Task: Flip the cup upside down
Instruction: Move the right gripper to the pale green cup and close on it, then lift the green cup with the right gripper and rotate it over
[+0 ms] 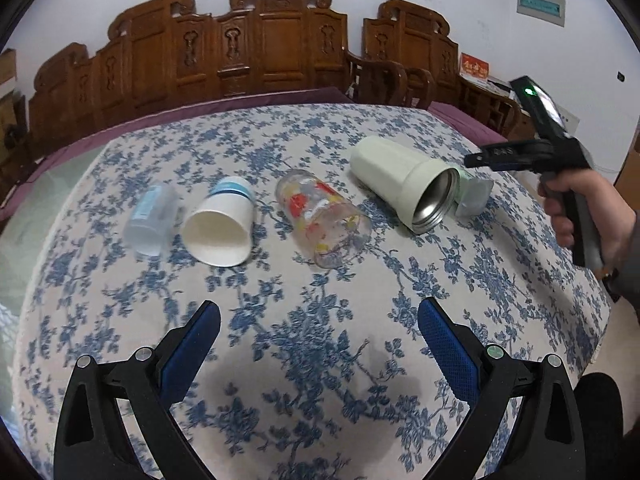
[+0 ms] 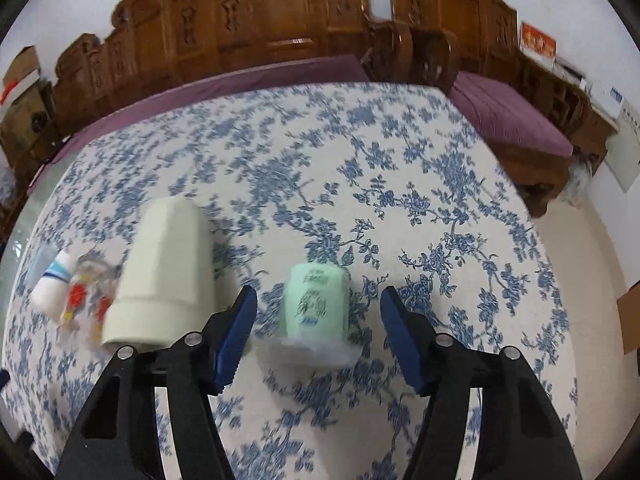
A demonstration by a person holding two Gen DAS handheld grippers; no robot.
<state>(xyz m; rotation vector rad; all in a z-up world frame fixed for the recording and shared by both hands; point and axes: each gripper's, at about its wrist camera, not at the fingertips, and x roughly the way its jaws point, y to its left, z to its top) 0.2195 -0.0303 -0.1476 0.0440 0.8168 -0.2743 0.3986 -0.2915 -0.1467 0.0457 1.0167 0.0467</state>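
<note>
Several cups lie on their sides in a row on the floral tablecloth [image 1: 320,360]: a clear plastic cup [image 1: 150,220], a white paper cup [image 1: 220,228] with a blue band, a printed glass [image 1: 324,220], and a cream steel-lined tumbler [image 1: 404,180], which also shows in the right wrist view [image 2: 164,276]. A green tissue pack [image 2: 316,304] lies beside the tumbler. My left gripper [image 1: 320,344] is open and empty, nearer than the row. My right gripper [image 2: 318,332] is open, its jaws either side of the tissue pack without touching it.
Carved wooden chairs [image 1: 248,48] and a purple cushioned bench [image 2: 512,120] stand behind the table. The table's right edge [image 1: 600,320] drops to a pale floor. A hand holds the right gripper's handle [image 1: 576,208].
</note>
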